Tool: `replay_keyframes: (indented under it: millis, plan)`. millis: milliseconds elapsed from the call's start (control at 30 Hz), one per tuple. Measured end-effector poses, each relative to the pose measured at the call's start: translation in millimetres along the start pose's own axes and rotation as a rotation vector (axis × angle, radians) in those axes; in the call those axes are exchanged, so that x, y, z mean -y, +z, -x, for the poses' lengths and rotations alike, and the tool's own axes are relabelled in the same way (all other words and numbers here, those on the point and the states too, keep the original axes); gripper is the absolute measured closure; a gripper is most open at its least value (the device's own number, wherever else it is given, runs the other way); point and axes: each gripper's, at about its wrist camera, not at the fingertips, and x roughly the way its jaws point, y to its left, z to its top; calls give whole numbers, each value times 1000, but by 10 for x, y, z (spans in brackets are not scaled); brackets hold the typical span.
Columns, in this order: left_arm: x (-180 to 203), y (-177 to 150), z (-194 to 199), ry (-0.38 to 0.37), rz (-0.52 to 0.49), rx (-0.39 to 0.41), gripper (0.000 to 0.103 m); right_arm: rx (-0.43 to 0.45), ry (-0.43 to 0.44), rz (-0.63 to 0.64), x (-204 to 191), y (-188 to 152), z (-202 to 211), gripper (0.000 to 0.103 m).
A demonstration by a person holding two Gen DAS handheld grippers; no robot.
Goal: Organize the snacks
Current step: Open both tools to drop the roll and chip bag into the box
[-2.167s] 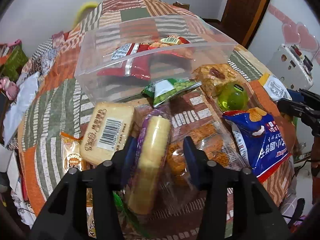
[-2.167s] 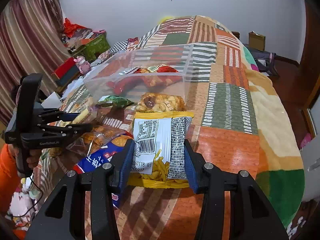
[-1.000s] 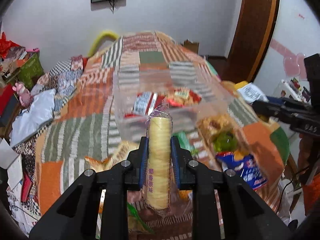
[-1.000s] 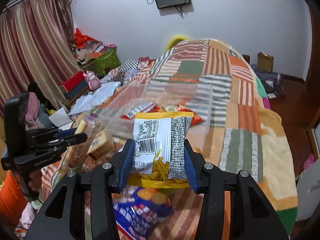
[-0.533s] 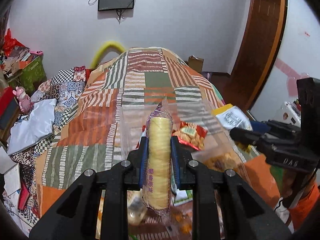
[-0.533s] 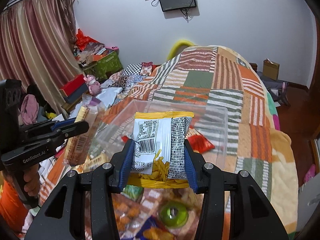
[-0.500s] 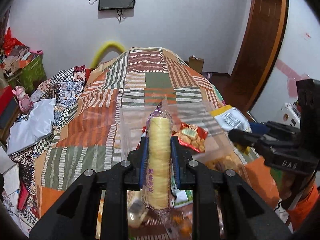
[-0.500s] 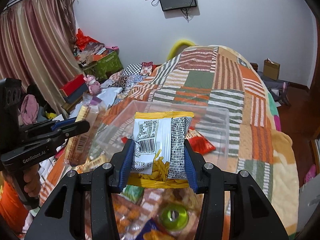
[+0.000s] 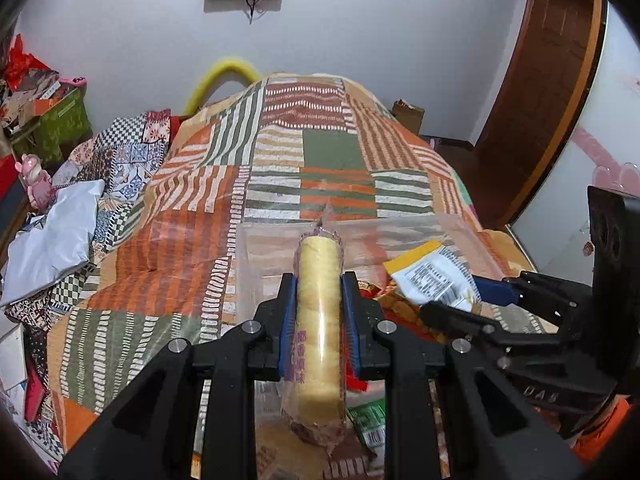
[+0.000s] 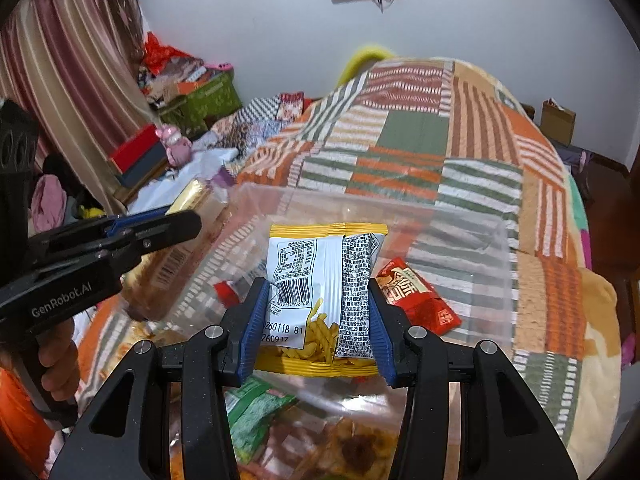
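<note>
My left gripper [image 9: 319, 316] is shut on a long clear-wrapped pack of pale yellow biscuits [image 9: 319, 312], held above the near left part of a clear plastic bin [image 9: 404, 226] on the patchwork bedspread. The right gripper [image 10: 320, 320] is shut on a white and yellow bag of fry-shaped snacks [image 10: 326, 276], also held over that bin [image 10: 472, 228]. Each view shows the other gripper from the side: the right gripper [image 9: 452, 304] with its bag [image 9: 432, 276], and the left gripper [image 10: 176, 226] with its biscuits [image 10: 176, 256]. A red snack packet [image 10: 416, 300] lies inside the bin.
Loose snacks lie on the bedspread in front of the bin: a green packet [image 10: 256, 408] and an orange-brown one [image 10: 356, 452]. A person's hand [image 10: 60, 356] grips the left tool's handle. Clutter, boxes and a curtain [image 10: 68, 80] stand left of the bed; a wooden door [image 9: 540, 92] is at right.
Both grippers have carried their snacks forward over the bed, from above the loose pile to above the clear bin. Neither grip has changed.
</note>
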Motion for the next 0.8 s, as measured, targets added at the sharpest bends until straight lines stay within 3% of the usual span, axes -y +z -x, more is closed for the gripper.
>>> replay_keyframes:
  millis: [300,567,800]
  plan:
    - [-33,-65,-318,7,-4,-71,81,-81,-8,34,-26,2,-287,59]
    - [1,-114,-339,34,-33,-76,81,-115,-20,54,-59,-9,-404,57]
    - [-40,-174,-230,34,-7,-79,65,-94,-44,70,-74,2,-292,54]
